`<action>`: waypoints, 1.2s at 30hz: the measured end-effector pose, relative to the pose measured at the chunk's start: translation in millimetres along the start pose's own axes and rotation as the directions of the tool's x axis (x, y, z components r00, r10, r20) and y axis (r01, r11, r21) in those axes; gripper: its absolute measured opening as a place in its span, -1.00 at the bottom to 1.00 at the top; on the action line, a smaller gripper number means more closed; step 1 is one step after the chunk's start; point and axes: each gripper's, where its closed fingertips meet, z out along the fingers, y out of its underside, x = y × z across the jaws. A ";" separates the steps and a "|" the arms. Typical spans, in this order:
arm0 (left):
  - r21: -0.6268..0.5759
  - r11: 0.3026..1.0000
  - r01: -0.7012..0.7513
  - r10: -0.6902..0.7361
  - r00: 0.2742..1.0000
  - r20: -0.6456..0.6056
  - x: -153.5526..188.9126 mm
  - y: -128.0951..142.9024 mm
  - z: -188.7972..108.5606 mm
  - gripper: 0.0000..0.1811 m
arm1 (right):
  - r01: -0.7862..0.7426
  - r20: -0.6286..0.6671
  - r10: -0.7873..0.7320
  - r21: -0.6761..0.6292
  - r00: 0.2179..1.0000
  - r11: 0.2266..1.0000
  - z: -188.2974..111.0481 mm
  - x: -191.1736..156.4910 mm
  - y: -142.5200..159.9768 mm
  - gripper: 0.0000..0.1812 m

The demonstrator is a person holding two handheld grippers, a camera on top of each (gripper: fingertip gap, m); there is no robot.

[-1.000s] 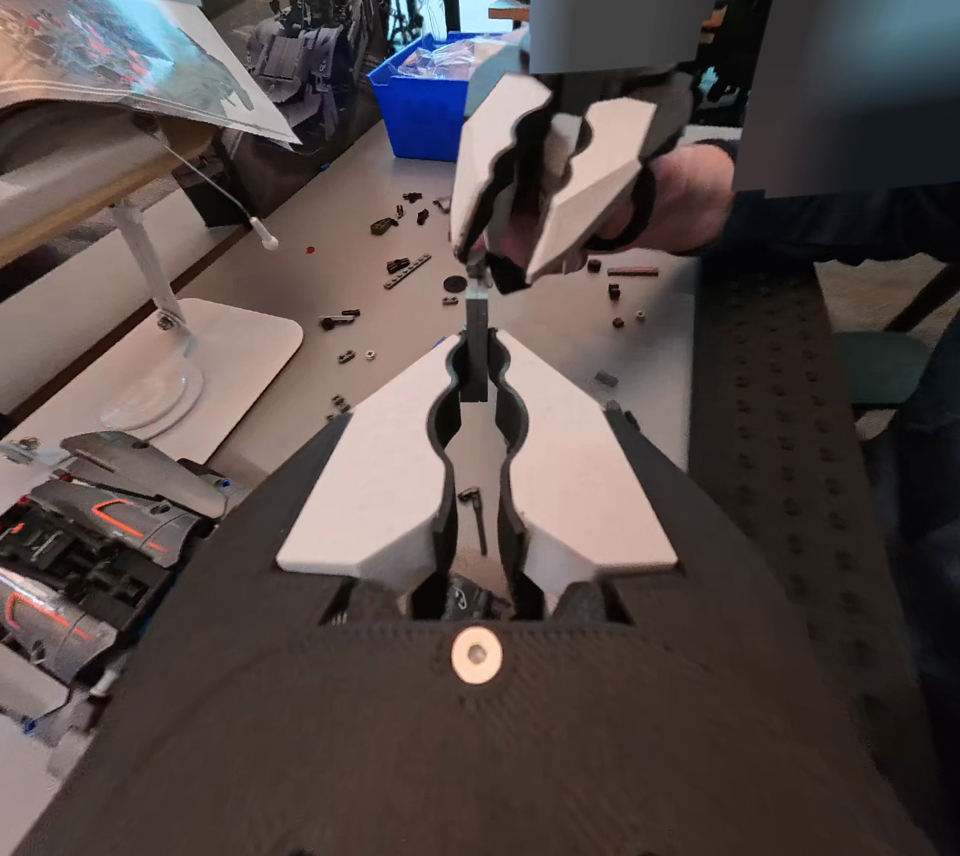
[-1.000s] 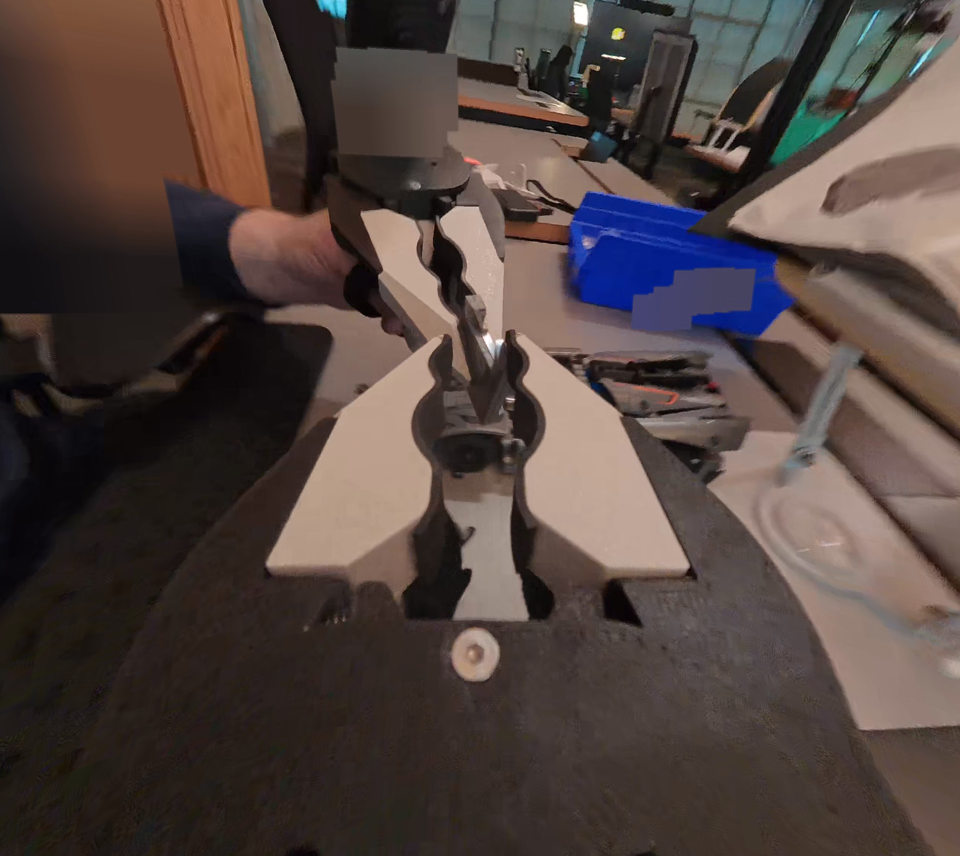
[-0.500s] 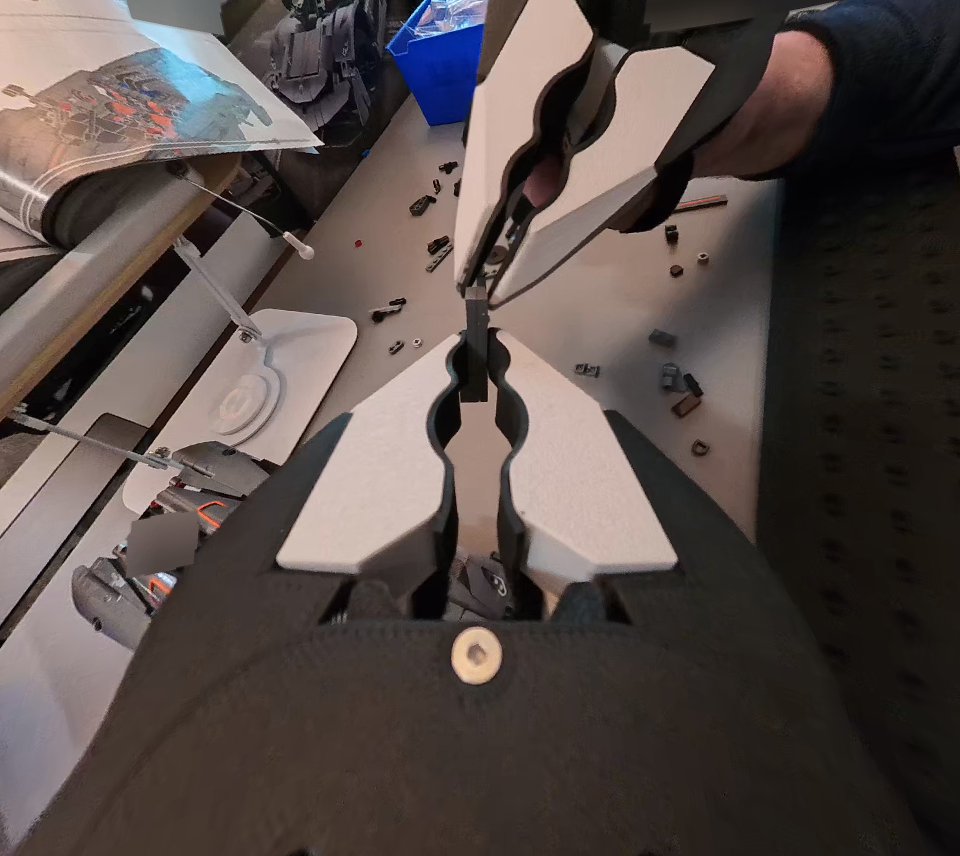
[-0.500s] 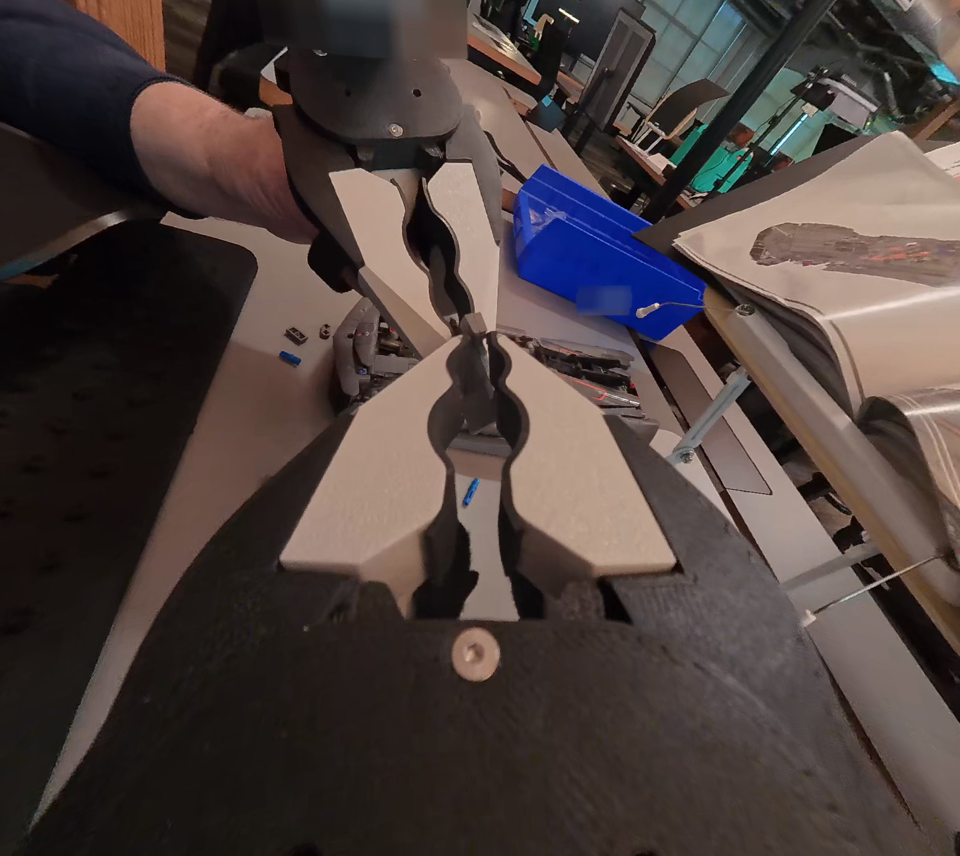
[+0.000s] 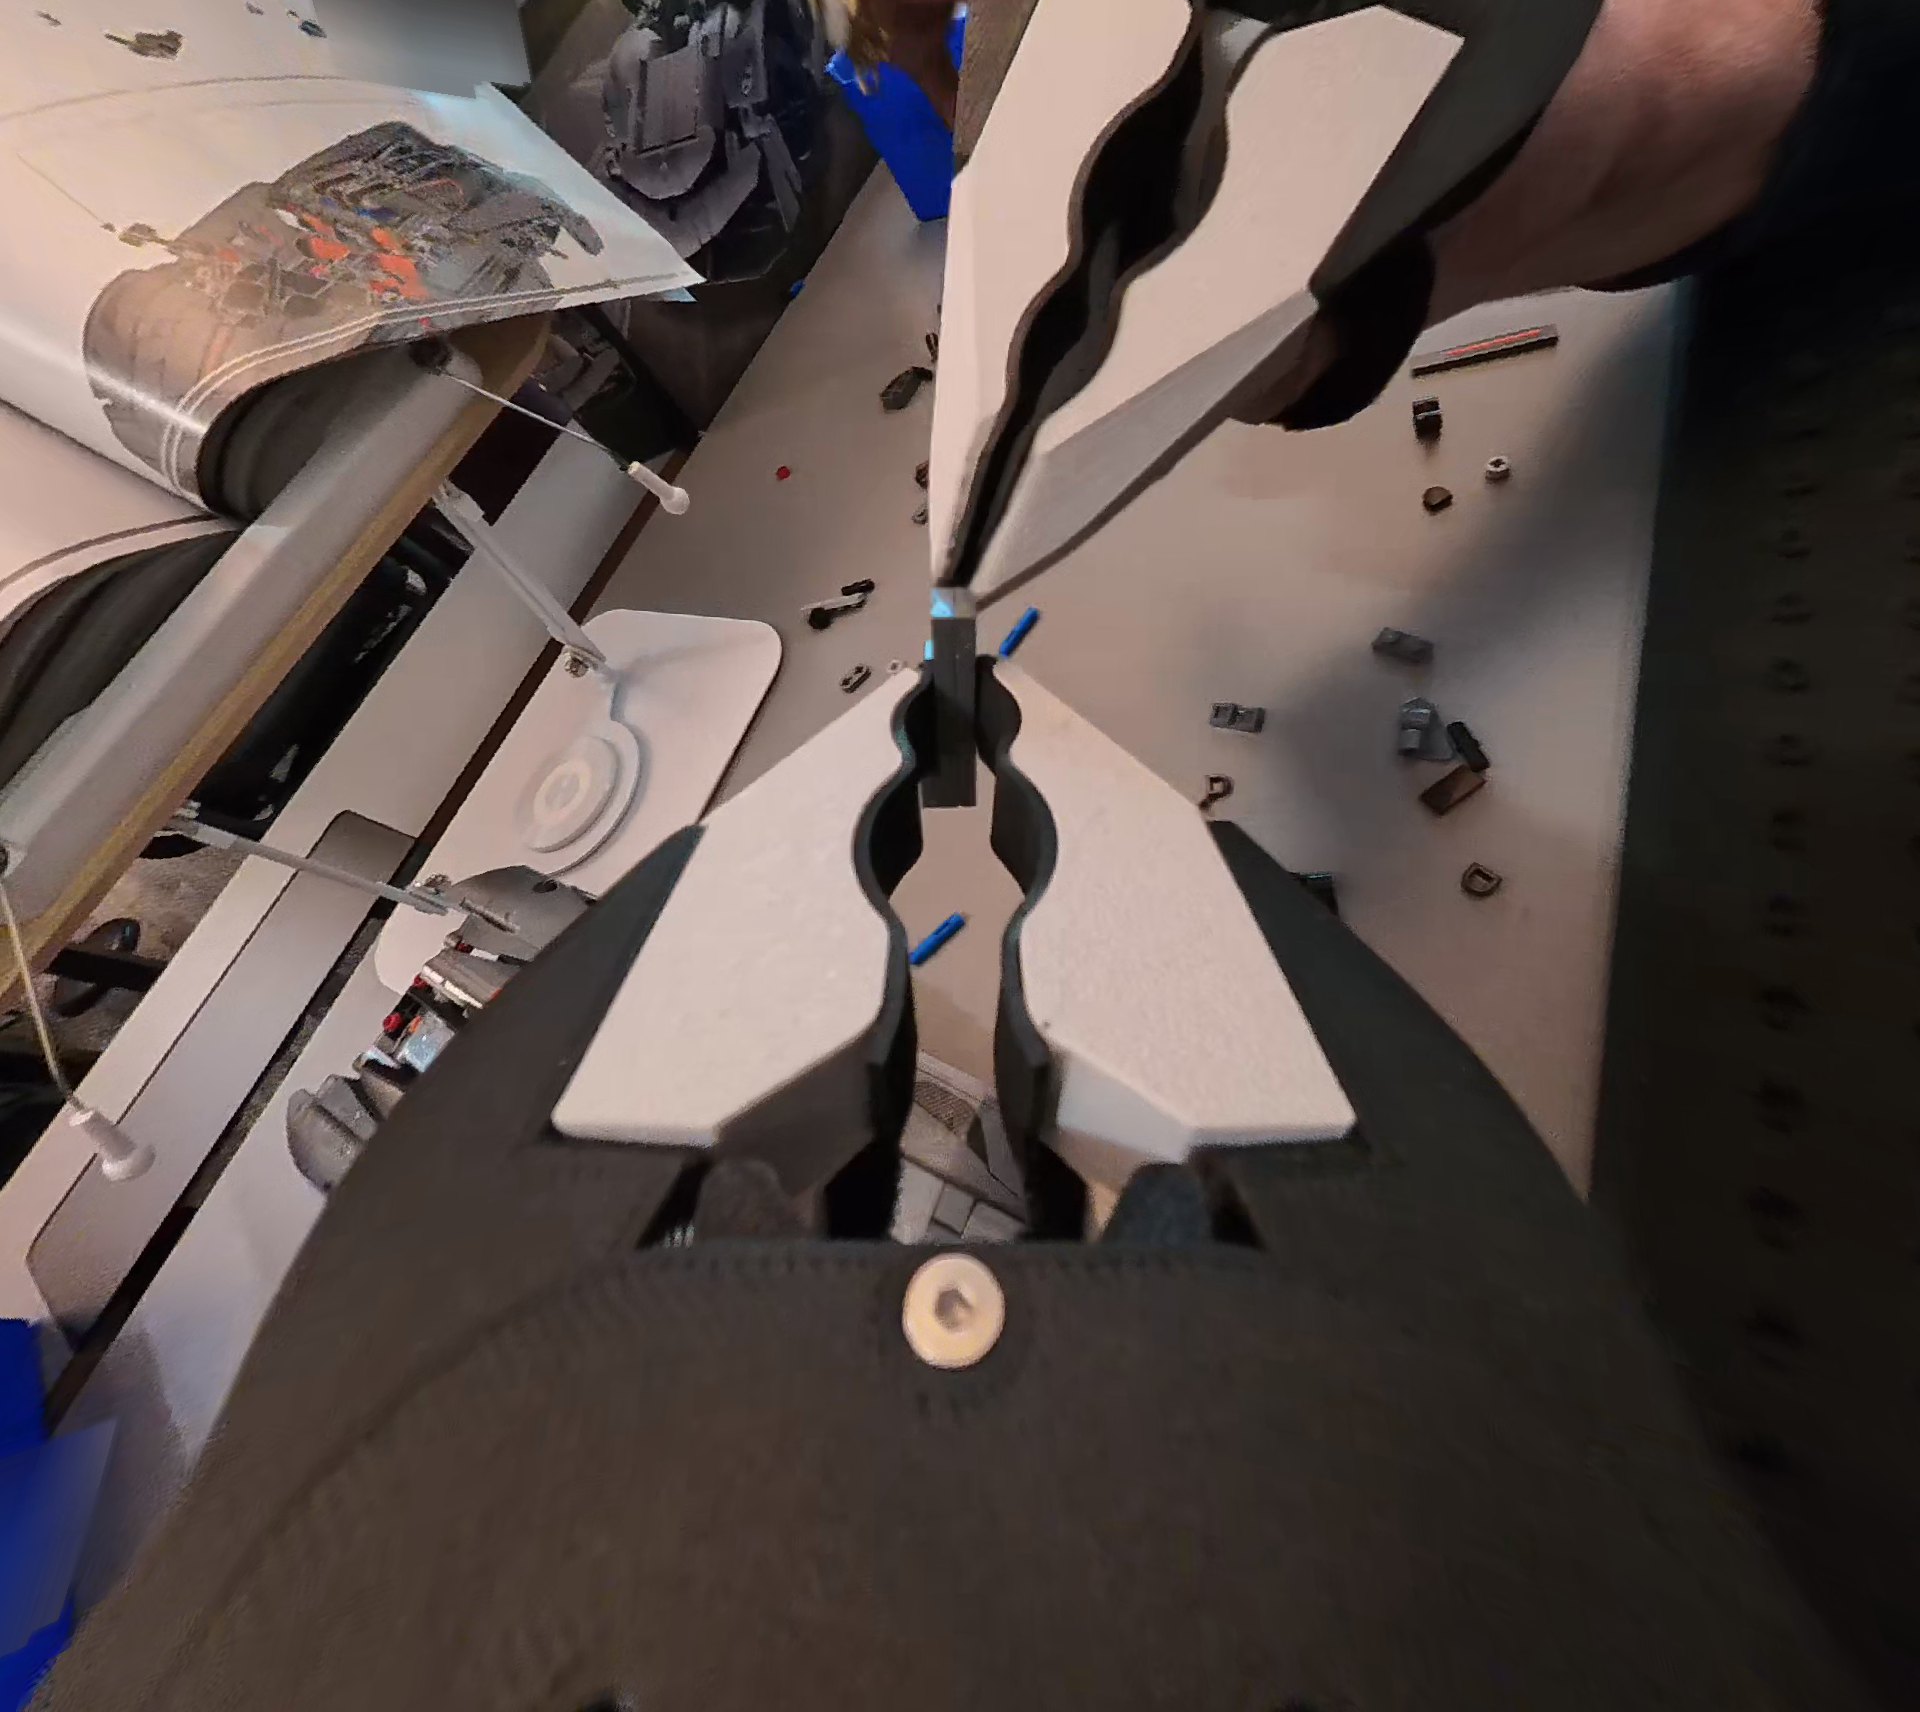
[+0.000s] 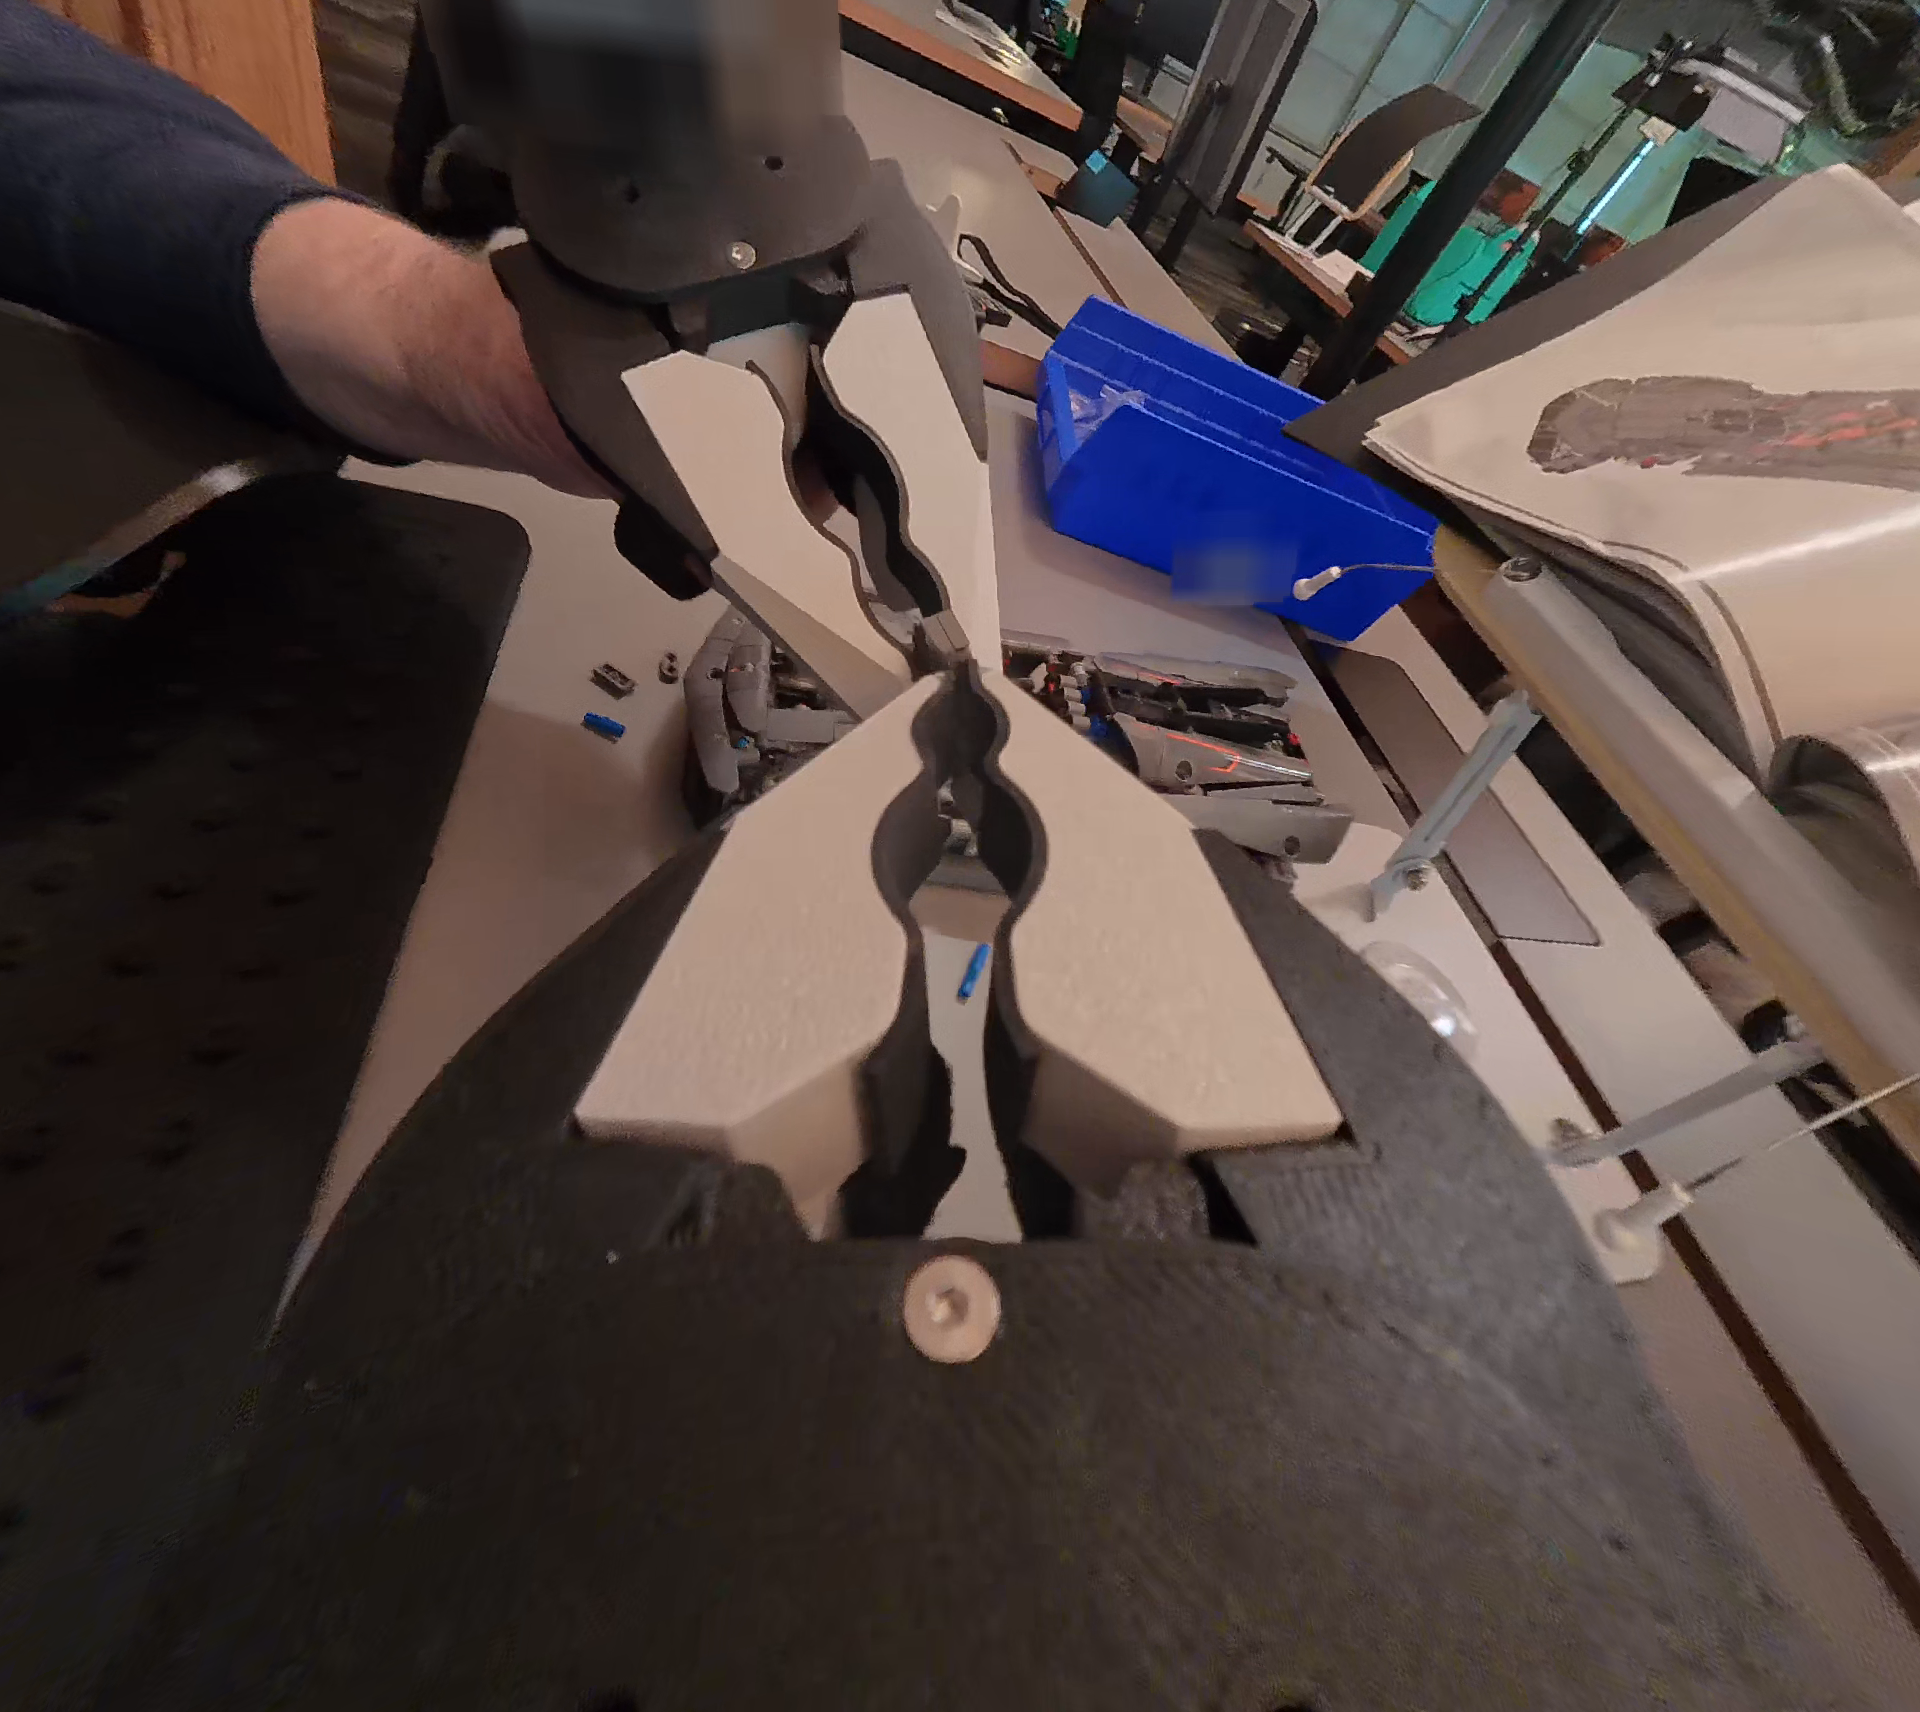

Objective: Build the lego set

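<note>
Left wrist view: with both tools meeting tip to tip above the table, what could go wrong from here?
1. The dark grey piece is pinched only at the left tool's tips; pressure from the right tool could twist it loose.
2. If dropped, it may be lost among the scattered loose pieces on the table.

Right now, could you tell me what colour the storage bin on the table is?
The storage bin is bright blue, clearest in the right wrist view.

- My left gripper (image 5: pixel 951 675) is pointing forward, its fingers (image 5: pixel 790 914) pinching nearly closed at the tips.
- My right gripper (image 6: pixel 961 686) is meeting it tip to tip, its fingers (image 6: pixel 1132 924) pressing together.
- A bare hand (image 5: pixel 1621 135) is gripping the right handle.
</note>
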 end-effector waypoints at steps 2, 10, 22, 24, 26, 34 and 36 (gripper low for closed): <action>0.003 1.000 0.005 -0.005 1.000 0.005 -0.7 -0.9 -0.2 -0.96 | -0.041 0.004 0.040 0.012 0.999 0.999 0.2 1.2 -0.8 -1.00; -0.027 0.999 -0.042 0.043 0.999 0.019 0.1 1.7 1.5 -0.96 | 0.014 -0.009 -0.013 0.021 1.000 1.000 1.4 -0.1 -3.3 -0.95; -0.055 0.994 -0.099 0.102 0.993 0.057 -0.4 2.1 2.4 -0.96 | -0.002 0.015 0.002 -0.001 1.000 1.000 2.5 -4.0 -1.2 -0.99; -0.060 0.993 -0.102 0.106 0.992 0.064 -1.4 2.9 2.6 -0.96 | -0.026 0.018 0.026 0.000 0.999 1.000 3.5 -3.9 -0.5 -0.99; -0.057 0.993 -0.104 0.108 0.992 0.072 -2.1 2.3 2.3 -0.96 | -0.064 0.026 0.064 0.007 0.998 0.998 4.1 -4.1 -0.9 -0.99; -0.069 0.989 -0.129 0.136 0.985 0.109 -6.2 1.3 0.8 -0.96 | -0.093 0.015 0.092 0.013 0.996 0.996 5.2 -2.3 -1.5 -1.00; -0.063 0.990 -0.122 0.128 0.986 0.105 -5.9 0.0 1.0 -0.96 | -0.060 0.004 0.060 0.019 0.998 0.998 4.1 -1.3 -2.2 -1.00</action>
